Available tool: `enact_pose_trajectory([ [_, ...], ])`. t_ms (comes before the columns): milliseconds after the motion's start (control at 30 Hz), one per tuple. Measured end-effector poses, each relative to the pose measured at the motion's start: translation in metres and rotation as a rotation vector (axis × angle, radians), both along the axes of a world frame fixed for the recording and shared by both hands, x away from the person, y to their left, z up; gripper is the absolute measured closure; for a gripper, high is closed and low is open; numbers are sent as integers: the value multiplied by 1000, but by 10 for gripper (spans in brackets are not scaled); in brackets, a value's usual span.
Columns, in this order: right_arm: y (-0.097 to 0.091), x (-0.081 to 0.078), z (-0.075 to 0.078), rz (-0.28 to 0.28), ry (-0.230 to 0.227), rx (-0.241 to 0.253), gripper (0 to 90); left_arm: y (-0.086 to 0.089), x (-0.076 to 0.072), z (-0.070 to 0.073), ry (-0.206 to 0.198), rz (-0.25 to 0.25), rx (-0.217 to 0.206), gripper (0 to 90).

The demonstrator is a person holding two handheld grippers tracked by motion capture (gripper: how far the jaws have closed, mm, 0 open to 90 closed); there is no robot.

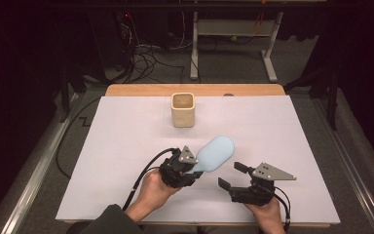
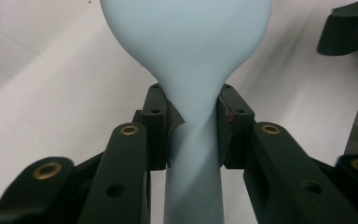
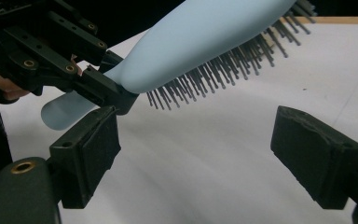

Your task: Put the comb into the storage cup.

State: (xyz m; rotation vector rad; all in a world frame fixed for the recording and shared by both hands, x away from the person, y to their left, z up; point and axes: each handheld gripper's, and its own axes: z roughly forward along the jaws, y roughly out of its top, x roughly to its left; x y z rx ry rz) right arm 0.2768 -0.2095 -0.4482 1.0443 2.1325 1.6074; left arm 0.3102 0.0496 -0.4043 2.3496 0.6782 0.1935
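No text, label, brand, number or sign can be read anywhere in these views, neither on the things on the desk nor on the gear behind it.

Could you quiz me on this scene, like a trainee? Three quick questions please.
1. True or false: the left gripper is shut on the neck of the blue hairbrush.
2. Which way do the hairbrush bristles point: A) up, B) down toward the white table, C) into the beige cup?
3. Fill in: the right gripper has its jaws ____ and holds nothing.

Key: 1 true; 2 B; 3 open.
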Motion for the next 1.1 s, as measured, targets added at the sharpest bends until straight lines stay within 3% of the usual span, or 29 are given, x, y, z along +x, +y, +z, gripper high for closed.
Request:
enact_pose_trajectory([
  [533,19,18,2,31,59,64,160,-1,-3,0,-7,-14,-3,694],
  [1100,34,30,3,39,76,110,149,-7,-7,1,-17,-40,-4,694],
])
